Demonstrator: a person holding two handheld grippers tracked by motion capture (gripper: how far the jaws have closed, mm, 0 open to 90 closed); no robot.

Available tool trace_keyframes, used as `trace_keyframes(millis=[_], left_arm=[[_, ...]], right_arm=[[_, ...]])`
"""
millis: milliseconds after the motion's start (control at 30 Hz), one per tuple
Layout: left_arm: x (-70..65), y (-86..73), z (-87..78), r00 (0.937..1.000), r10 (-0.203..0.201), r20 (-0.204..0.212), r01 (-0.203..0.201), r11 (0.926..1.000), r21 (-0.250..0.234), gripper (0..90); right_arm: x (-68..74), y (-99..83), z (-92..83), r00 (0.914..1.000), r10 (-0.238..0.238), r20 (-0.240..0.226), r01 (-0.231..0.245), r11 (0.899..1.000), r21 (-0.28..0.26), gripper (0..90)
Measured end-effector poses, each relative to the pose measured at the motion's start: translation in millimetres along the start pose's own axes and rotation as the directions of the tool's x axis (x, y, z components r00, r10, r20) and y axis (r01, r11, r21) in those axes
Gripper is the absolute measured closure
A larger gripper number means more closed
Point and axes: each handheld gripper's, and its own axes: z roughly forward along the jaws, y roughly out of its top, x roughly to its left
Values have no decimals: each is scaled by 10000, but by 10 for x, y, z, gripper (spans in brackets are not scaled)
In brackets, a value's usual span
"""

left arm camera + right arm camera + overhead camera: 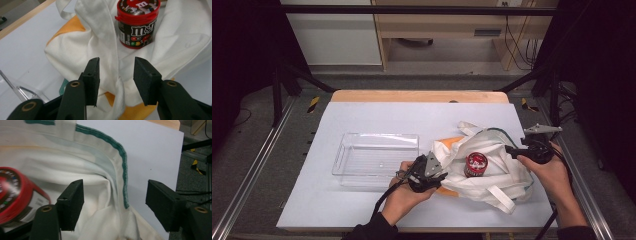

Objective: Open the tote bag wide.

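Cloth bag [492, 160] lies crumpled at the surface's [377, 117] right front, candy tub [475, 165] upright on it. Left claw [116, 72] spread astride a fold; right claw [115, 202] spread over the green-trimmed rim. Clear tray [377, 157] sits left, apart.

The candy tub [17, 195] is blurred and cut off at the left edge.

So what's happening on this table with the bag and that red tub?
A person holds a claw in each hand at a white cloth bag. A red candy tub stands upright on the bag. The left claw is open around a fold of the cloth, and the right claw is open around the bag's green-trimmed edge. A clear plastic tray sits to the left.
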Motion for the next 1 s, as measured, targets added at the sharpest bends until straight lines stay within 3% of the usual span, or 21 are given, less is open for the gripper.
trace_keyframes(millis=[267, 500, 700, 1000], left_arm=[[26, 266, -66, 9997, 93, -205, -95, 9999, -110, 462], [155, 472, -57, 9997, 24, -229, -24, 10000, -17, 392], [249, 557, -33, 9998, -118, -164, 118, 9999, -2, 336], [353, 677, 17, 10000, 14, -98, -14, 10000, 23, 364]], right_arm=[[185, -55, -350, 9984, -327, -460, 304, 9983, -502, 240], [350, -116, -584, 9952, -553, -809, 484, 9953, -844, 197], [506, -149, -728, 9887, -981, -1135, 852, 9899, -1134, 268], [786, -209, -868, 9715, -1776, -1569, 1540, 9764, -1516, 420]])
